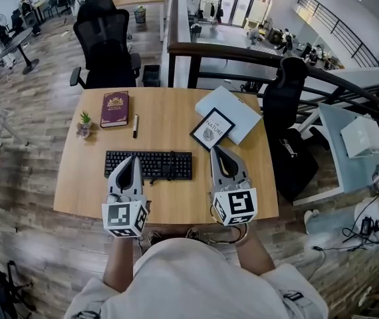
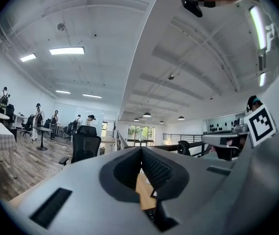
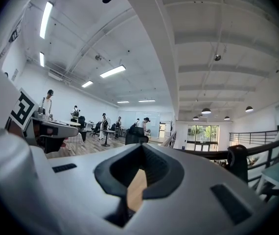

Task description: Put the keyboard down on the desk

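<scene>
Head view: left claw (image 1: 135,159) and right claw (image 1: 215,150), both closed on nothing, might shove the keyboard (image 1: 164,164) past the table's (image 1: 176,201) near edge.

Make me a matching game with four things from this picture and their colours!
Things:
1. keyboard
2. book
3. plant
4. desk

Colours:
A. green
B. black
C. dark red
D. light wood brown

Pairs: 1-B, 2-C, 3-A, 4-D
</scene>
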`<state>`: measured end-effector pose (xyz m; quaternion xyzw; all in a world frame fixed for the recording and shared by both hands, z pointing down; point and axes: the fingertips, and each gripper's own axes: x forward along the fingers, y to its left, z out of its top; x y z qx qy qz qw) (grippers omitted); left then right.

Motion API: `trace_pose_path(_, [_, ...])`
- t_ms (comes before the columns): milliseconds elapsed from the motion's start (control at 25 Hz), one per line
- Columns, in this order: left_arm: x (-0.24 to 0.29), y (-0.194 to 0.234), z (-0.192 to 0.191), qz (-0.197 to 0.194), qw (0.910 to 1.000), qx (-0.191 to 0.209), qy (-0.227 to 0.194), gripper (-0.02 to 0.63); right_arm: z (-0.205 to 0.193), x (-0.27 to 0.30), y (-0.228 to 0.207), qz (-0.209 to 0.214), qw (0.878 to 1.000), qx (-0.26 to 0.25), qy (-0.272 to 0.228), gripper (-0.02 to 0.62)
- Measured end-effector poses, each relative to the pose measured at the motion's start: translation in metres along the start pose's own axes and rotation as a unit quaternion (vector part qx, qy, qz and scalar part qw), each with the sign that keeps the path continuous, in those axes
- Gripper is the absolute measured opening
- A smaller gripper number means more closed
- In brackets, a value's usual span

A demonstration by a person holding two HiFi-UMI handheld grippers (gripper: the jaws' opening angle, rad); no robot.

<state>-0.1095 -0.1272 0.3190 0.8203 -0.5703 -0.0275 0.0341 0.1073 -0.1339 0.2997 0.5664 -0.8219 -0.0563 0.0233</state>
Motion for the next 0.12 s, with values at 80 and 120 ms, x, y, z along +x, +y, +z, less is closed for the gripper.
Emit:
trace_pose_path(80, [0.0027, -0.0020, 0.0004, -0.002, 1.0000, 0.000, 0.000, 0.011, 0.0020, -0.0005, -0.0034, -0.002, 1.000, -0.002, -0.003, 0.003])
trace_pose_path(120, [0.0039, -0.0030, 0.0005, -0.003, 1.0000, 0.000, 0.000, 0.011, 0.0028, -0.0008, -0.0050, -0.004, 1.000, -0.002, -0.004, 0.003])
